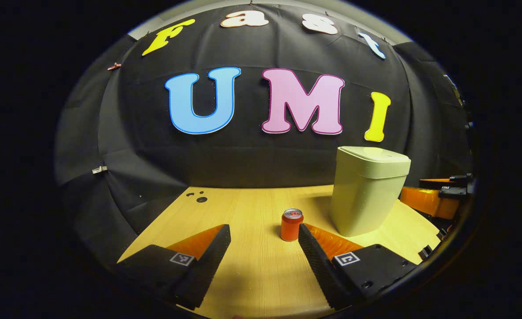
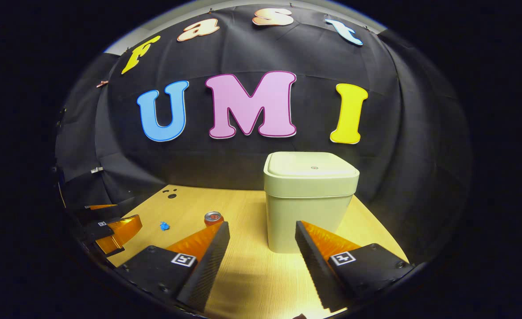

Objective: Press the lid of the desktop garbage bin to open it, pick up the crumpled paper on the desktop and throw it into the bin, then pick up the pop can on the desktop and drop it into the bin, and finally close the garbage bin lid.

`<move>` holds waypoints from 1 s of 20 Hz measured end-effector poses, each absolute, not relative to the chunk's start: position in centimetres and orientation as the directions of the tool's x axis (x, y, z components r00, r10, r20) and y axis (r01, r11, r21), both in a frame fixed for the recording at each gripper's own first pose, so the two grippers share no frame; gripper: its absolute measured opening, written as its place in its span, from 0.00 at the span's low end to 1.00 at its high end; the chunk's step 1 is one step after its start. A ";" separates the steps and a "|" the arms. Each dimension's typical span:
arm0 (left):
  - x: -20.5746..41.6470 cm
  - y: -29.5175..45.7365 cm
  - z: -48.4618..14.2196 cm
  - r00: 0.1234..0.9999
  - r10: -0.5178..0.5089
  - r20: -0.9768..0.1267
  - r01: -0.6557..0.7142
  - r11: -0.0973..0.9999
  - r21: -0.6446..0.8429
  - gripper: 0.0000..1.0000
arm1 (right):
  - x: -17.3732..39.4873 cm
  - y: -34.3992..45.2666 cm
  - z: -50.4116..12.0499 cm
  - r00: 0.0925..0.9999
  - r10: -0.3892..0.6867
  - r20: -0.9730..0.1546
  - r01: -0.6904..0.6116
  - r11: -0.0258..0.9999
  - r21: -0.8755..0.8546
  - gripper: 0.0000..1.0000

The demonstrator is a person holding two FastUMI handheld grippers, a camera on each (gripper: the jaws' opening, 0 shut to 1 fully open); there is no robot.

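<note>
Two grippers, both spread wide with nothing between the fingers.

Desk [image 2: 252,274]: light wood, everything sits on it.

Bin [image 2: 307,201]: pale green, upright, toward the right back of the desk, lid [image 2: 311,168] down flat, so contents are hidden; can't tell if anything is inside. Nothing of the task looks done yet, lid press comes first by my read.

Right gripper [image 2: 263,248]: points at the bin's front wall, low, near the desktop. Risk: a press from this height hits the wall, not the lid, and could shove or tip the bin backwards. It needs to come up over the lid first. An off-centre press may not release the latch.

Left gripper [image 1: 265,252]: hovers low over the desk, well apart from the bin.

Pop can [image 1: 291,224]: red, upright, just ahead of the left gripper's right finger [image 1: 318,261] and just left of the bin. Risk: any forward drift knocks the can over and it rolls.

Crumpled paper [image 2: 164,226]: small blue scrap, left of the can, near the left gripper in the right gripper view. Too small to judge shape; wide fingers could easily close past it or flick it off.
</note>
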State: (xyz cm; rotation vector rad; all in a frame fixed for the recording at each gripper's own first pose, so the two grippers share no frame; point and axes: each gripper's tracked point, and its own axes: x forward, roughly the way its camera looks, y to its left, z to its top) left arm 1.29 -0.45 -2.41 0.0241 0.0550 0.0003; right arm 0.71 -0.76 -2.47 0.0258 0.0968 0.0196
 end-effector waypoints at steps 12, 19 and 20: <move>1.4 -0.4 -2.5 0.999 0.016 -0.051 -0.015 1.000 0.020 0.99 | 0.7 -0.8 -3.6 0.987 0.022 -0.157 -0.020 1.000 0.013 0.10; 1.2 -0.9 -2.6 0.998 0.001 -0.056 0.000 1.000 0.018 0.99 | 0.4 1.1 -5.8 0.958 0.134 -0.251 -0.123 0.990 0.063 0.05; 1.2 -0.9 -2.8 0.998 0.001 -0.056 0.000 1.000 0.018 0.99 | -0.1 1.0 -5.7 0.956 0.146 -0.256 -0.132 0.989 0.068 0.05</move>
